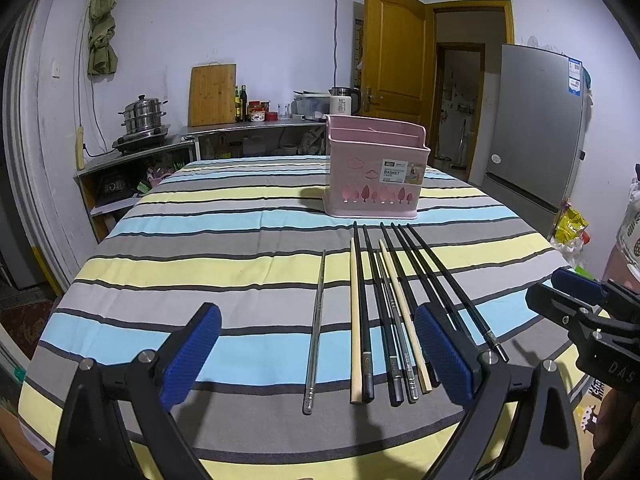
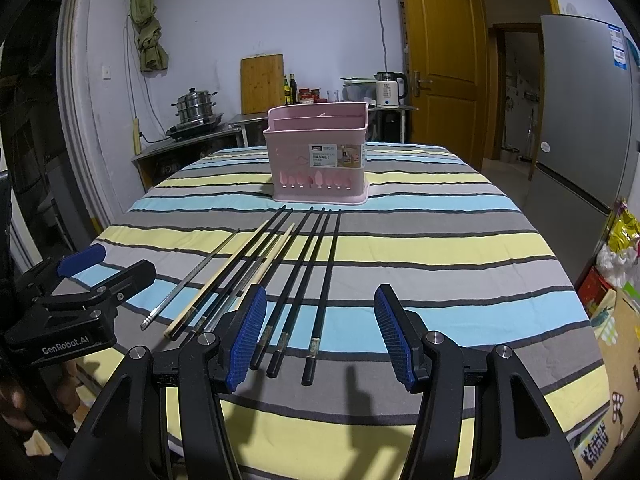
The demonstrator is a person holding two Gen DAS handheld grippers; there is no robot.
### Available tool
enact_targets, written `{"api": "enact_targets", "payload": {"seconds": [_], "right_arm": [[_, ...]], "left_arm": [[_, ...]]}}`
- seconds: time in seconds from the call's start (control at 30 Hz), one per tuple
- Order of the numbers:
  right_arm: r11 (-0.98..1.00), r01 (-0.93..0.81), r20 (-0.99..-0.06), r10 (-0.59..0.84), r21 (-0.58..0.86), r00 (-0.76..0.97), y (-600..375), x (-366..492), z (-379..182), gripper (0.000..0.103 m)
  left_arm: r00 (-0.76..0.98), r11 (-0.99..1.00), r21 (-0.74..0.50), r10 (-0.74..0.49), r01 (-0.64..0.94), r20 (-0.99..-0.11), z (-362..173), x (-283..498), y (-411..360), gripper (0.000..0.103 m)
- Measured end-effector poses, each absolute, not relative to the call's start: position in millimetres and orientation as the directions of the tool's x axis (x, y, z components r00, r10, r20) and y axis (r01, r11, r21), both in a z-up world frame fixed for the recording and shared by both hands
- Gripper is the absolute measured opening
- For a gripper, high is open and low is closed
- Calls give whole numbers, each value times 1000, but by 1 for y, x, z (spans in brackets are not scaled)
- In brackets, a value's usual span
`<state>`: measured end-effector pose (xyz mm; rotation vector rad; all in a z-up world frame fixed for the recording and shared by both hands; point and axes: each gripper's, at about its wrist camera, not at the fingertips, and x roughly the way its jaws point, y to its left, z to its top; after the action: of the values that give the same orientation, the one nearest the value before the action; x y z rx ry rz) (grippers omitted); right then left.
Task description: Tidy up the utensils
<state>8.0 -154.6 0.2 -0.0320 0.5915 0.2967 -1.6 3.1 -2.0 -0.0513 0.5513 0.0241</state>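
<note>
Nine chopsticks (image 1: pixel 394 312) before pink basket (image 1: pixel 374 170); nothing between

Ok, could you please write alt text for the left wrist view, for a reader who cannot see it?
A row of chopsticks, black, pale wood and metal, lies on a striped tablecloth in front of an empty-looking pink utensil basket. The open left gripper hovers near their closer ends, and the right gripper shows at the right edge.
</note>
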Motion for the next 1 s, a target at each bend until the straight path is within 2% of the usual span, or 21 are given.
{"api": "enact_targets", "payload": {"seconds": [1.0], "right_arm": [[957, -284, -553, 266, 54, 790, -154, 8, 0, 57]], "left_arm": [[851, 999, -42, 4, -31, -526, 2, -1, 1, 99]]}}
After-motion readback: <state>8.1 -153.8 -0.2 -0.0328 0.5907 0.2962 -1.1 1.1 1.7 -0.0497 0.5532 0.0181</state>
